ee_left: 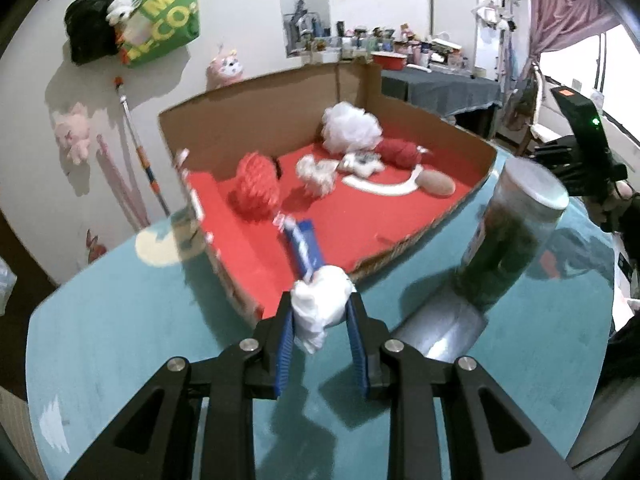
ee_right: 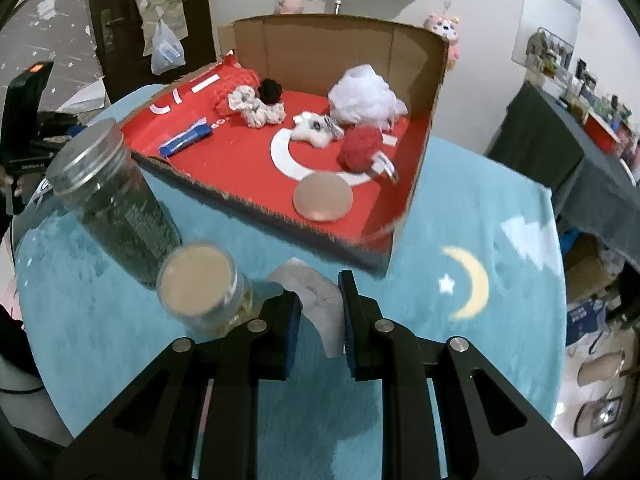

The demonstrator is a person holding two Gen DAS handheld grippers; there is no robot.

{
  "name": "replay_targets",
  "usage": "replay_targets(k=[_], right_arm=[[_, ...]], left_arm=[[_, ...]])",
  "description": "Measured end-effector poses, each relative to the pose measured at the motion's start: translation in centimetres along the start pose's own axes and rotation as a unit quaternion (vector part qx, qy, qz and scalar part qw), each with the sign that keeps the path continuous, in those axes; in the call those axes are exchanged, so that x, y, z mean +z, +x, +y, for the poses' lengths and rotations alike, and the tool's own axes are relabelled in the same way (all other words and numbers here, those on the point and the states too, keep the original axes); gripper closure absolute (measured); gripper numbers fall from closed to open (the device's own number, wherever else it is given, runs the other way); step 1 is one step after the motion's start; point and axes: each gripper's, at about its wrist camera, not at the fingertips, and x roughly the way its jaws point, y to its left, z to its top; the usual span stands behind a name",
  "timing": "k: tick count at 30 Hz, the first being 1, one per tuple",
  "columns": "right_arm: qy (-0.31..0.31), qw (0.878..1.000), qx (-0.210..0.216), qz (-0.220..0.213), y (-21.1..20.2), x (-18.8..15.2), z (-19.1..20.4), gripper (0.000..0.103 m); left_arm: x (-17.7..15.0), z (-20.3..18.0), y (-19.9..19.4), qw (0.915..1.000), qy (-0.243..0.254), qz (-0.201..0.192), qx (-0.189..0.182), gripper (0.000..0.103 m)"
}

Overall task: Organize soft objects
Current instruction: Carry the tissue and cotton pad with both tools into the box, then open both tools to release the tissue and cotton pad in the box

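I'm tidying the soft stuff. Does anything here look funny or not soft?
Yes. Two hard jars stand on the teal table beside the box: a tall dark jar and a small jar. They are not soft. The cardboard box also has a ragged, torn front edge.

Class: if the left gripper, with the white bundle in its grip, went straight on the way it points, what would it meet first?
Most likely the blue packet lying over the near edge of the cardboard box, directly ahead of the left gripper and its white bundle. Depth is uncertain; it may pass above.

A teal moon-print tablecloth carries a cardboard box and two lidded jars.
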Motion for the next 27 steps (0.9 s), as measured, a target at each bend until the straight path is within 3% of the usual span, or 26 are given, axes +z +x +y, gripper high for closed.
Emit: replay_targets(k=[8, 13, 20, 27], right_arm=[[-0.030, 0.999, 0.002, -0.011, 0.6, 3.9, 0.5, 0.085], [-0.035, 0.999, 0.028, -0.006, 2.2, 7.1, 1.0, 0.085], [-0.016, 0.996, 0.075, 0.045, 7.0, 11.4, 2.1, 0.085], [-0.020, 0.988, 0.096, 0.115, 11.4, 13.2, 3.0, 0.085]], left_arm=[[4.4, -2.2, 2.1, 0.9992, 0.022, -0.004, -0.032, 0.076], [7.3, -2.0, 5.8, 0.9977, -0.006, 0.038, -0.056, 0.076], [9.4, -1.7, 10.4, 0.9920, -0.032, 0.097, -0.074, 0.076], [10.7, -2.7, 14.0, 0.9871, -0.006, 0.143, -0.072, 0.074]])
